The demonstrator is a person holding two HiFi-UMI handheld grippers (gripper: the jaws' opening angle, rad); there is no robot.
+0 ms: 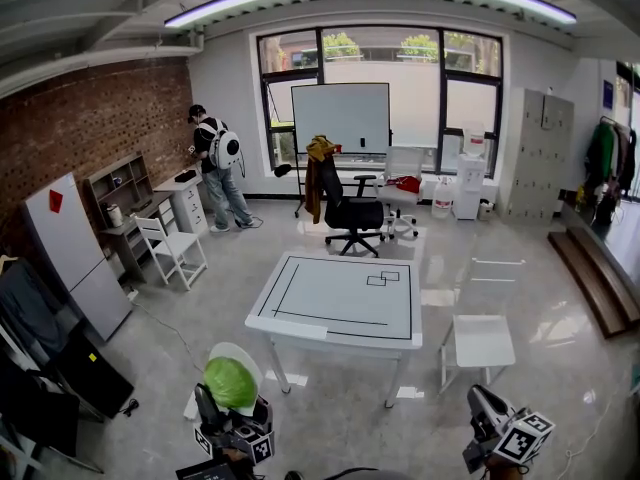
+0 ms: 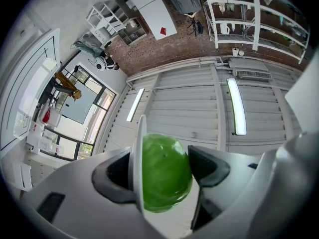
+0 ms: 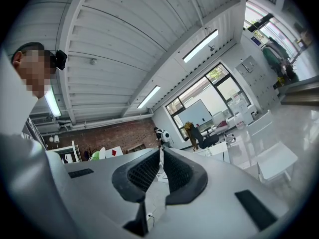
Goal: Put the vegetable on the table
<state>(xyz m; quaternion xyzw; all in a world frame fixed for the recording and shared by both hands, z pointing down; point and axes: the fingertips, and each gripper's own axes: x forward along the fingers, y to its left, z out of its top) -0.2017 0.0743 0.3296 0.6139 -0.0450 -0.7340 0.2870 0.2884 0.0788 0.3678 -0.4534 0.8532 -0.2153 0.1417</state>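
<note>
Head view: left gripper [image 1: 233, 408] & right gripper [image 1: 480, 403] both cut off by bottom edge, hands holding them out of frame. White plate [image 1: 243, 352] mostly hidden behind vegetable [image 1: 231, 383]. Left gripper view: vegetable's underside hidden behind gripper body; plate shows edge-on only. Person [image 1: 212, 163] by far wall too small to tell what they're handling.

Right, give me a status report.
Left gripper shut on green vegetable and white plate. Right gripper shut, empty. Table ahead, vegetable not yet on it; white chair beside it.
</note>
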